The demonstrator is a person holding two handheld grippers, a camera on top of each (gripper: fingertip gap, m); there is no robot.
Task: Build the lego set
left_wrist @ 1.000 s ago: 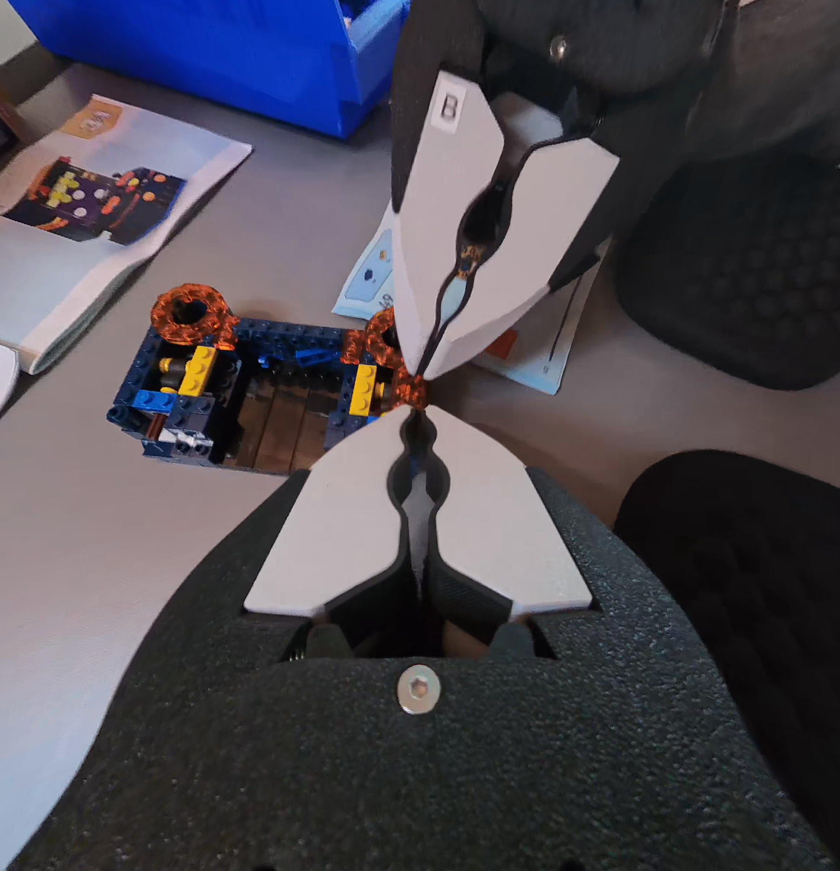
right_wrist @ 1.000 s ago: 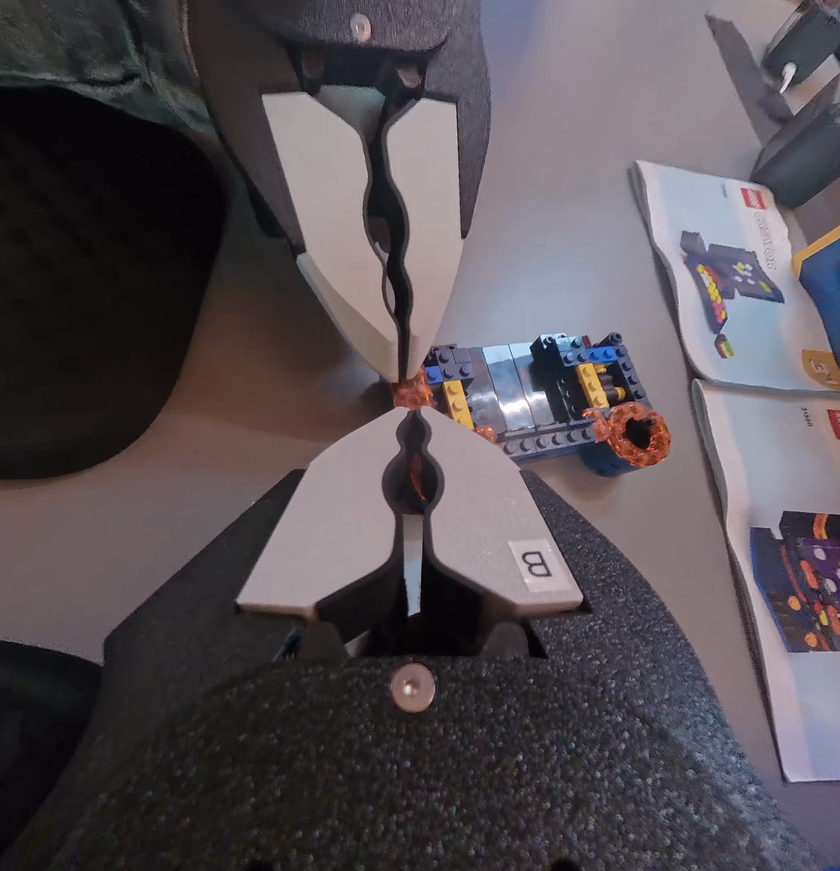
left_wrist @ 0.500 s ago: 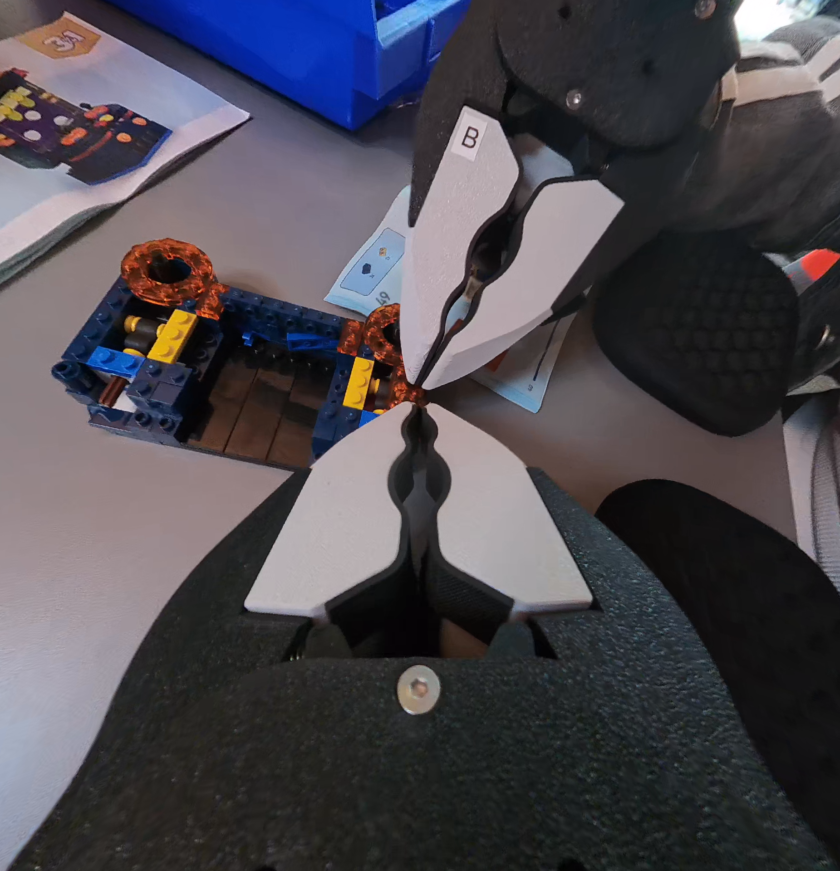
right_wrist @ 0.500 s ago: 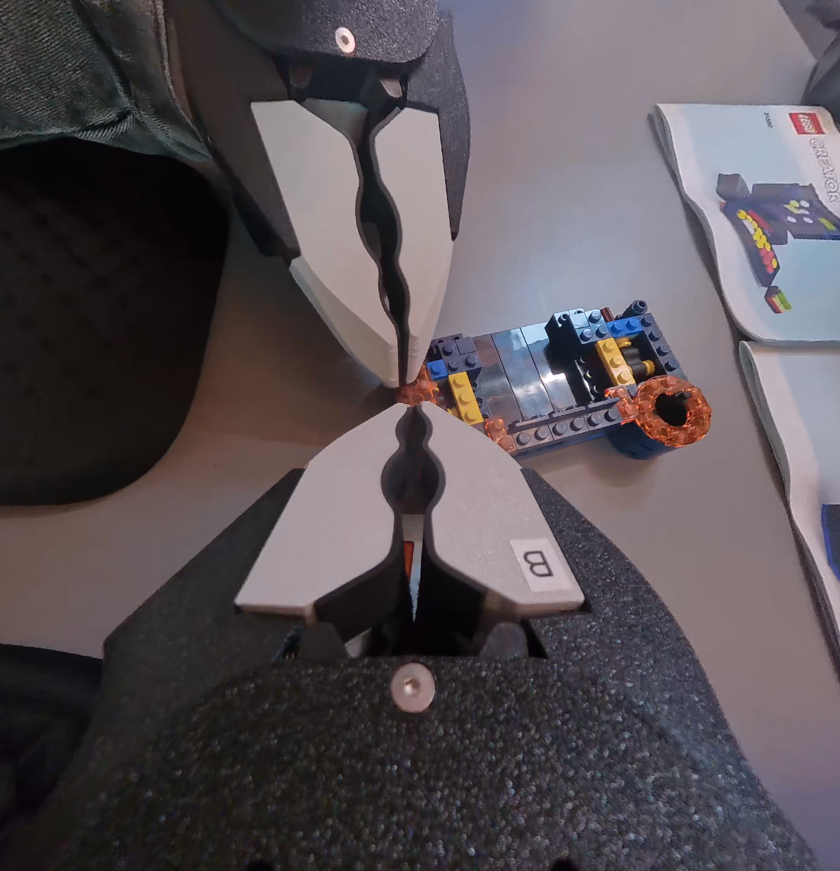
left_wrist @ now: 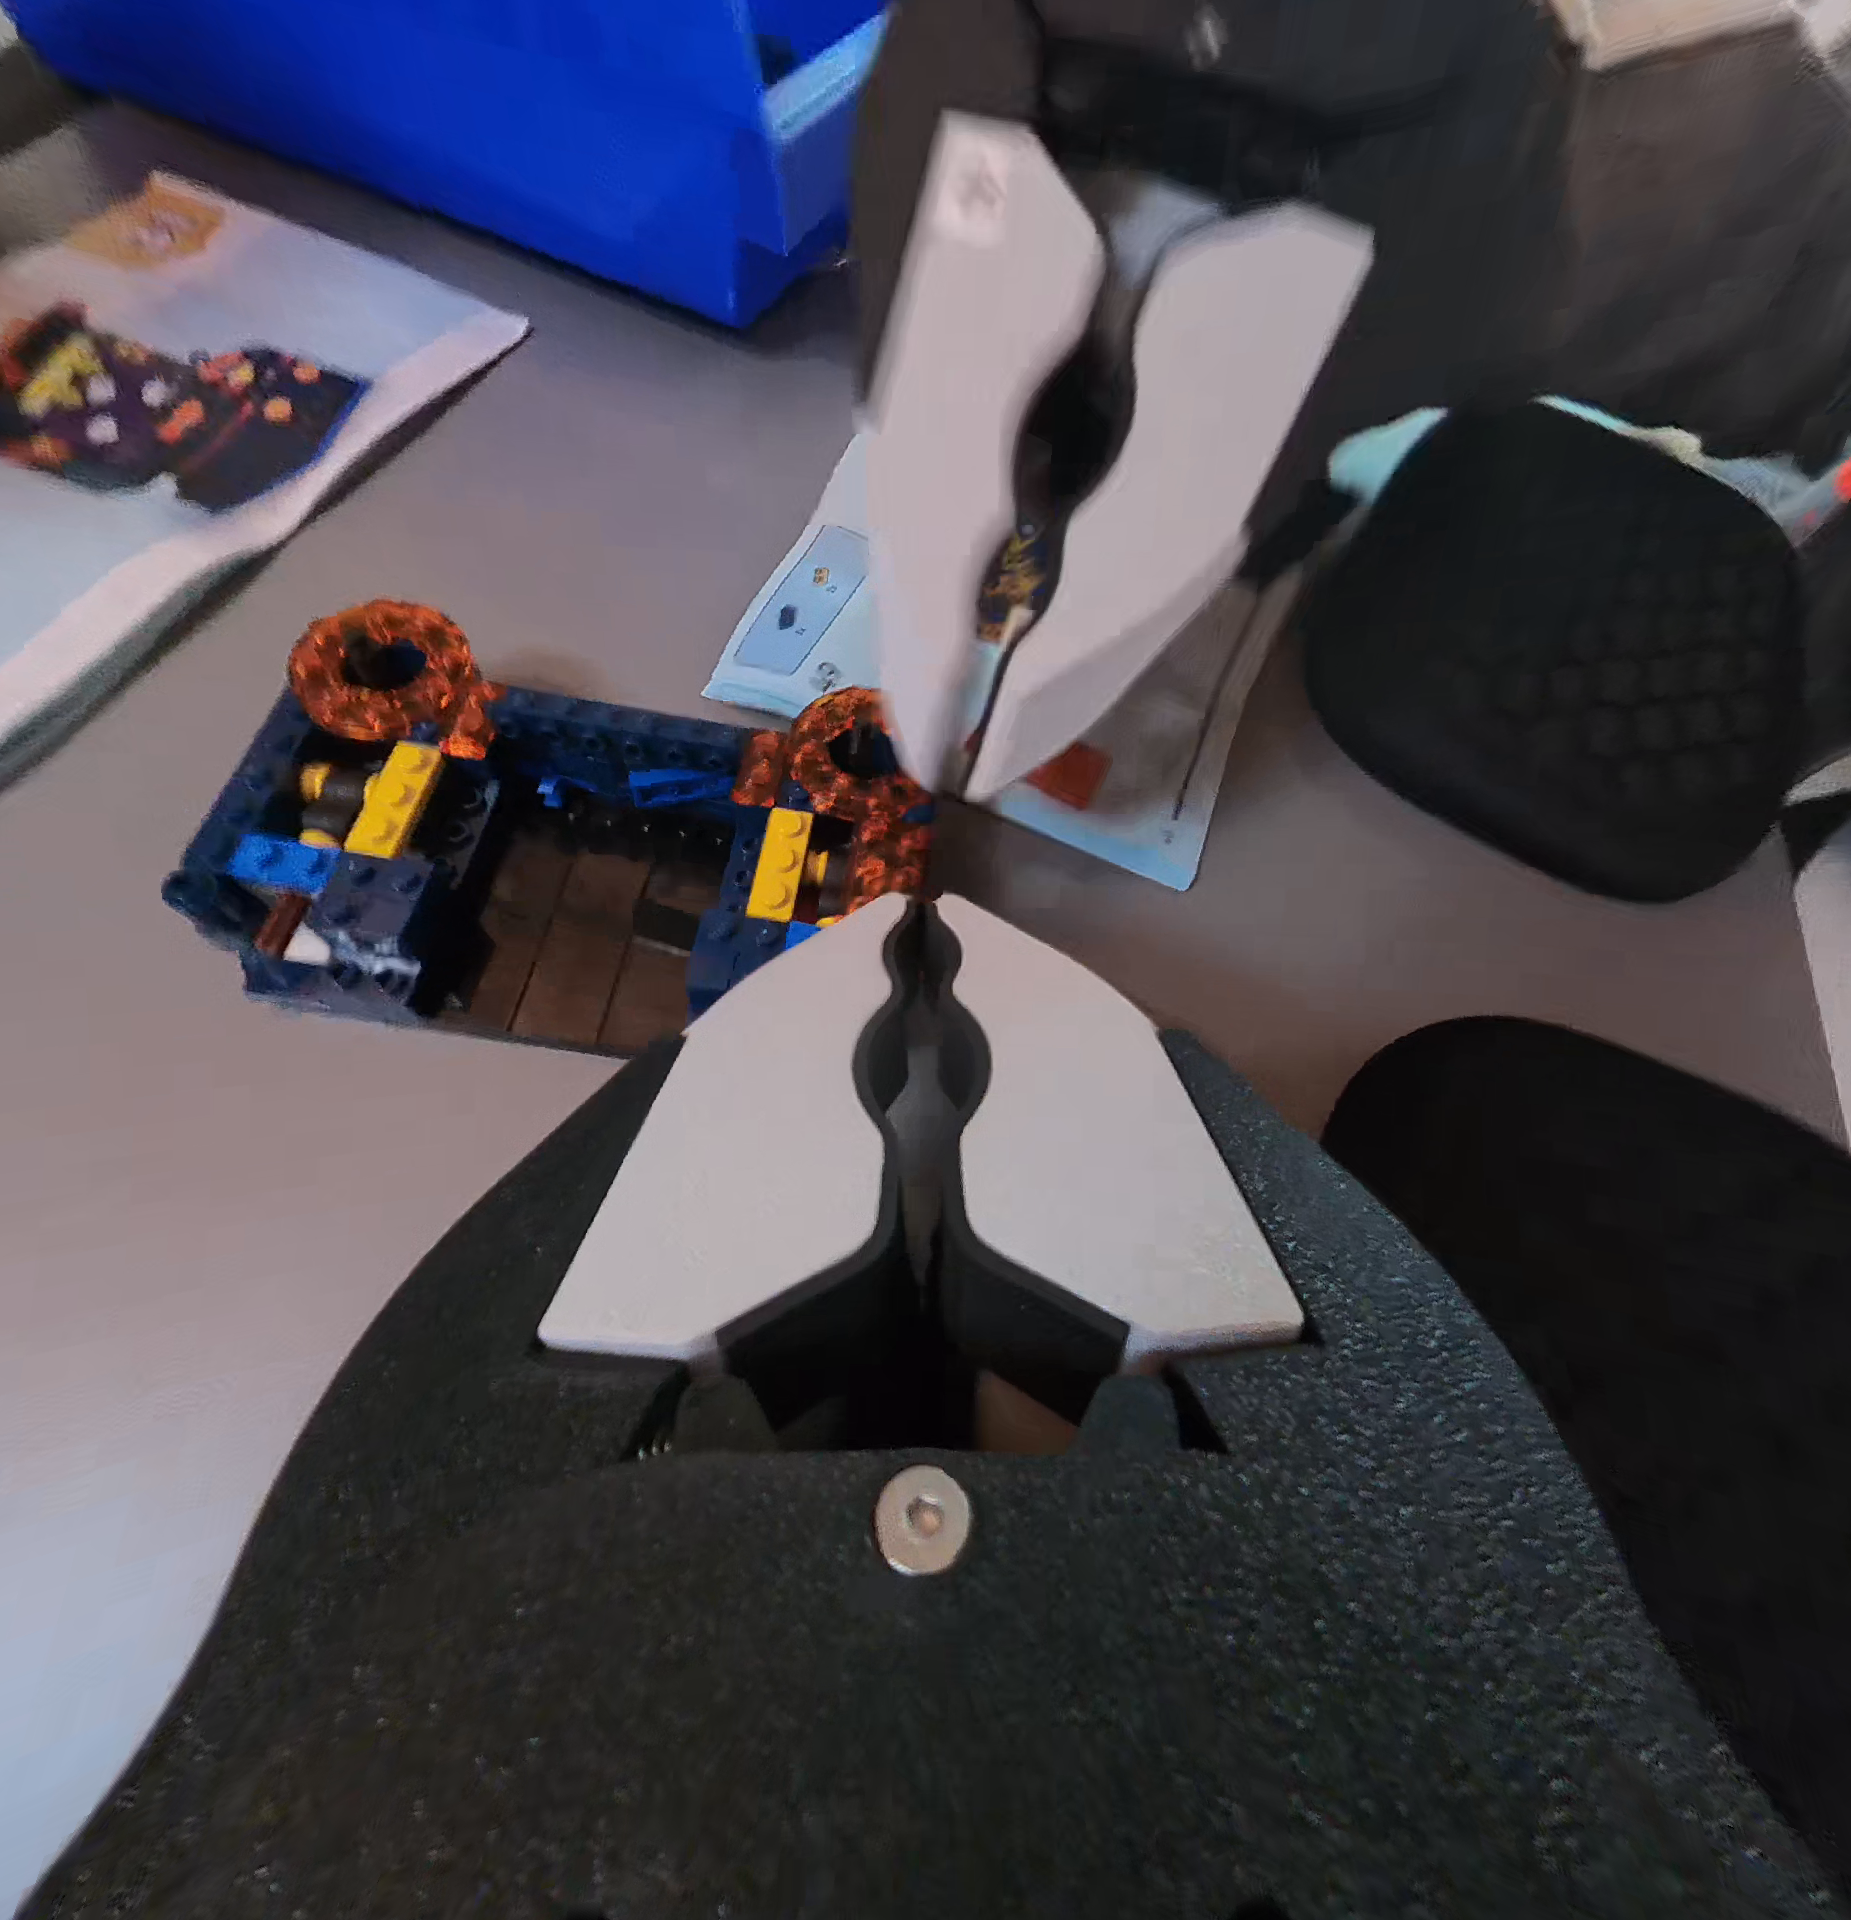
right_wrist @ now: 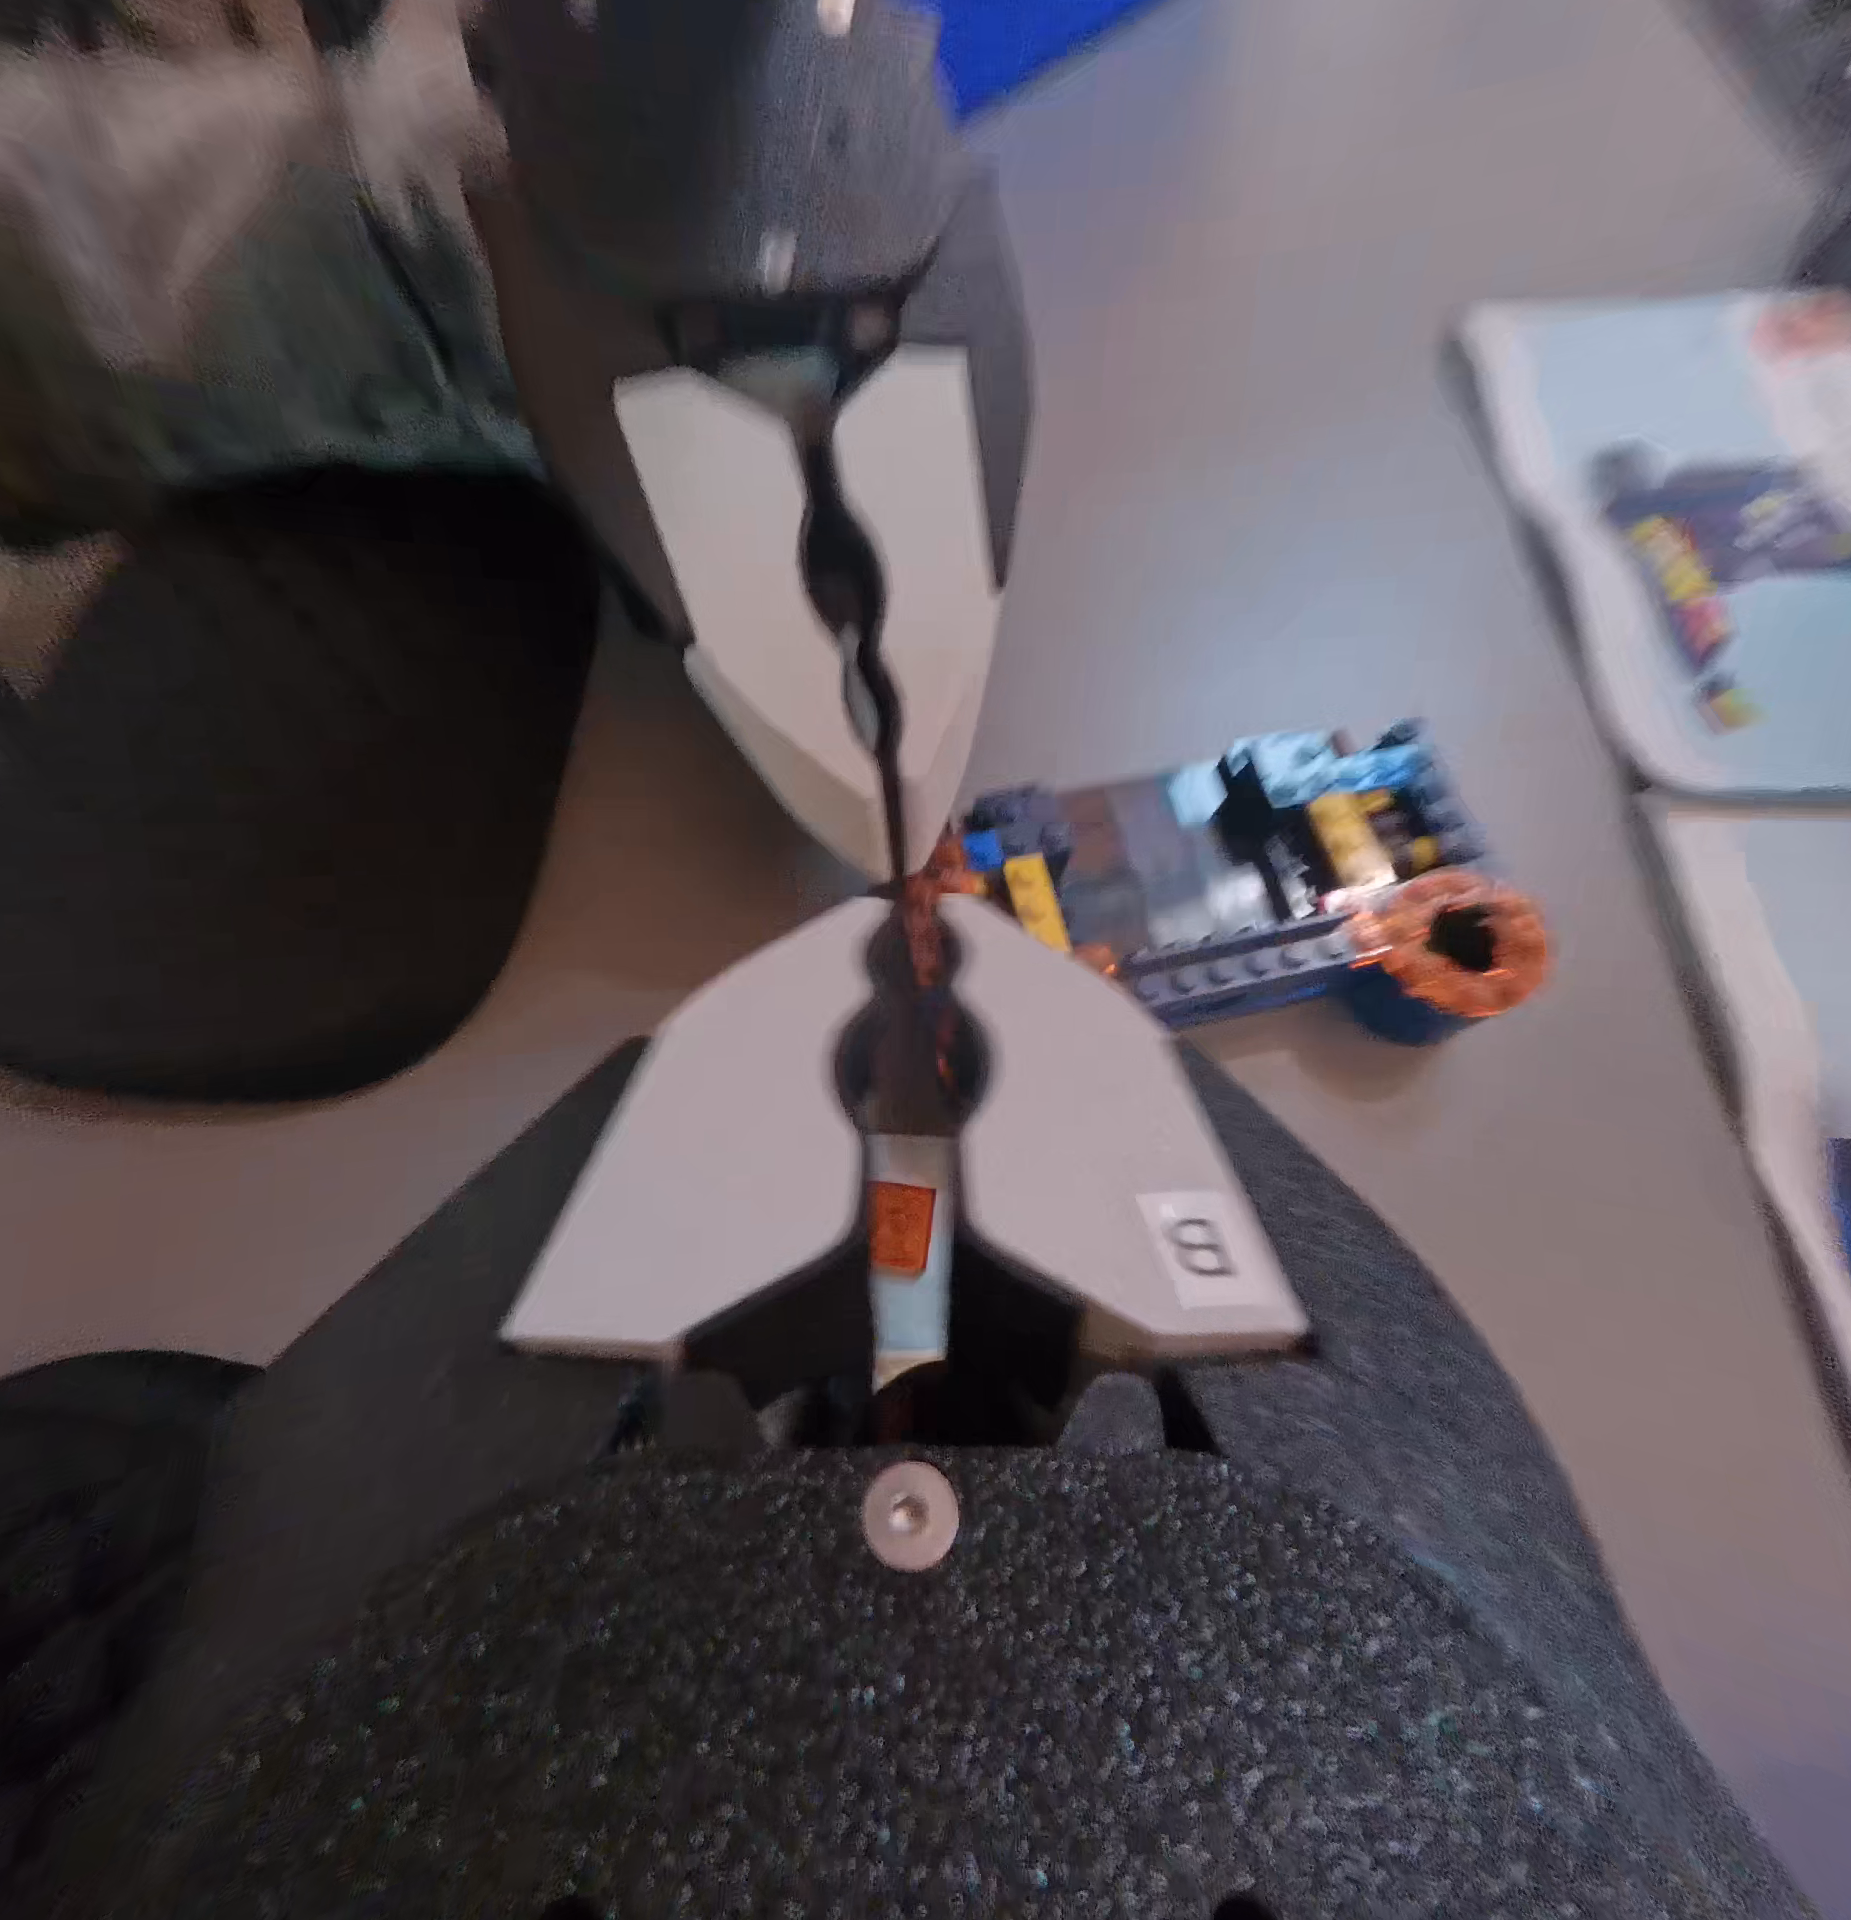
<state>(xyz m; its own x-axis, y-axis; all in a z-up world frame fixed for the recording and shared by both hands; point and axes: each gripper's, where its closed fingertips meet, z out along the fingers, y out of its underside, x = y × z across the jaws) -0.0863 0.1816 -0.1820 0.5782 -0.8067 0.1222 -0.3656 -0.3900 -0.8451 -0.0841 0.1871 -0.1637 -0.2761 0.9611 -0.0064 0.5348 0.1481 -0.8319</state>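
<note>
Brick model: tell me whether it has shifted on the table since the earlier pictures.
No. In the left wrist view the brick model lies as before: its orange ring still sits against the same near edge of the light-blue leaflet.

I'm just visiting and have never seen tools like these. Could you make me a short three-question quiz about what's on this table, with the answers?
1. True or false: the brick model on the grey table has two orange see-through rings.
2. What sits behind the model, at the top of the left wrist view? A) a blue bin B) a green bucket C) a red tray
3. Fill in: the tips of the left gripper and the right gripper meet at the model's ____ ring piece.

Key
1. True: the far ring and the near ring.
2. A, the blue bin.
3. Orange; the near ring. Blur hides whether either gripper pinches it.
</note>
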